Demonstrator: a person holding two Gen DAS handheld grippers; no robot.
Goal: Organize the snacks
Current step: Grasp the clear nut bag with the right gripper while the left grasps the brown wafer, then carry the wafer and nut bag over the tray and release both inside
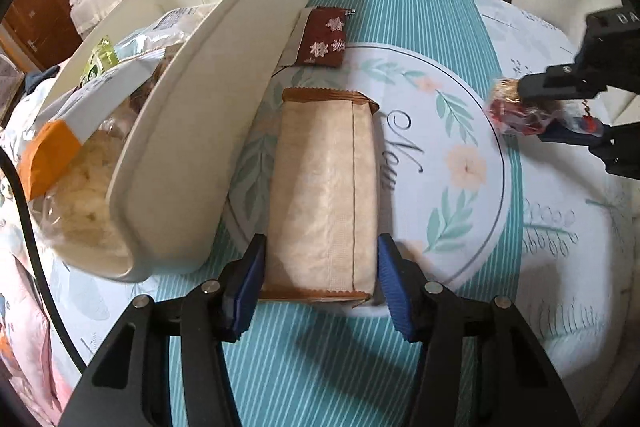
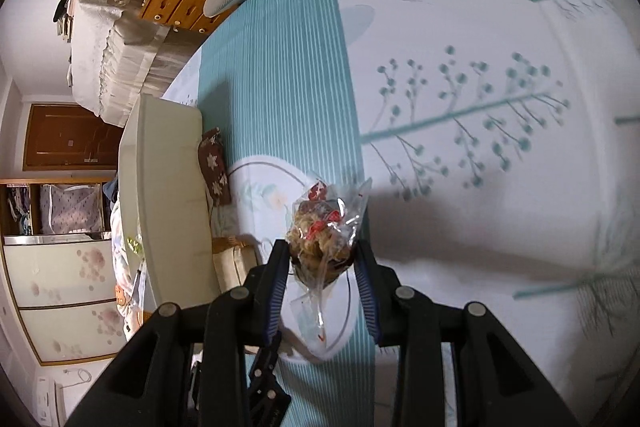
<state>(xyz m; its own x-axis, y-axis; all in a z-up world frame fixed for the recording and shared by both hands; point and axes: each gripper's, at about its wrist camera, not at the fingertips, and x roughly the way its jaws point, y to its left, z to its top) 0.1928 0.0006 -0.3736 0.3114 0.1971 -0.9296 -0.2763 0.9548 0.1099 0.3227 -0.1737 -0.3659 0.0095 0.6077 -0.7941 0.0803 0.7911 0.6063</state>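
Round table under a teal-striped, floral-print cloth; wooden drawers and a lace-draped piece of furniture stand behind it.

Nearest, left wrist view: left gripper clenched on the near end of a long beige snack pack, blue pads pressed to both its sides. The pack lies flat on the cloth, running straight away from the gripper, its far crimped end pointing up the table.

Just left of the pack: white storage bin, already holding several bagged snacks. Its wall stands close alongside the pack; touching or not, cannot tell.

Farther on: a dark red snowflake-print packet lies on the cloth against the bin's far corner.

Right wrist view: right gripper grasping a clear-wrapped cookie bundle clear of the cloth, well right of the bin.

Risks, as judgement:
- The pack is held only by its end. Lifted, the long free length may sag or pivot and slip out.
- The bin wall is close, so a swing leftward could catch the rim or shove the bin.
- The bin looks crowded, so a long pack may ride up on the bags.
- The cookie wrap is loose, so the bundle could twist in the grip.
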